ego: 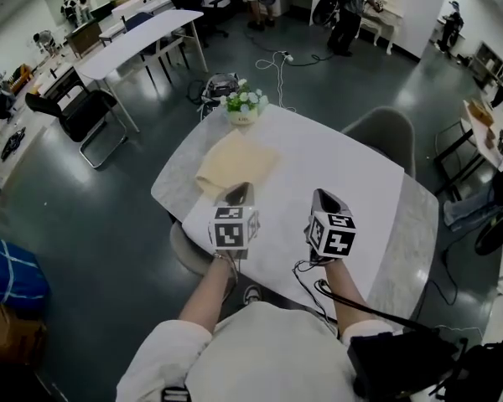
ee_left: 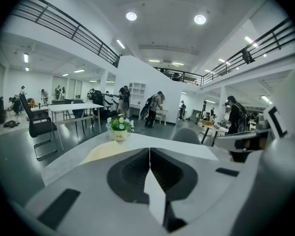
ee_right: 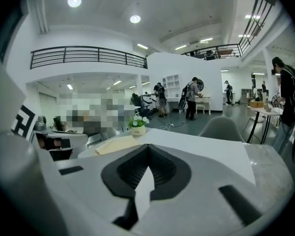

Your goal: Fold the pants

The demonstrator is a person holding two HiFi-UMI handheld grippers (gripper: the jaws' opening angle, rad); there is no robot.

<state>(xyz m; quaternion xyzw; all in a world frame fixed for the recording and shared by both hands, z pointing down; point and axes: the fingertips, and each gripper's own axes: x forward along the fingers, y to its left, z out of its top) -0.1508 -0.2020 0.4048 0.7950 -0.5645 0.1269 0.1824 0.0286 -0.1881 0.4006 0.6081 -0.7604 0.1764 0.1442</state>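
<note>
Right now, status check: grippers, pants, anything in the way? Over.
Left gripper shut, empty; right gripper shut, empty. Pants folded on table beside flower pot. Path to them clear.

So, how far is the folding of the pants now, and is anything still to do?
Done, it seems: the pants lie as a small flat folded packet on the table, near the flower pot. In hand: nothing; the left gripper and the right gripper are both shut and empty, clear of the pants. Left: probably nothing, perhaps a check of the edges.

pants point(ee_left: 105, 152): near part hidden behind left gripper point(ee_left: 149, 152) | flower pot point(ee_left: 119, 135) print: too small to read
</note>
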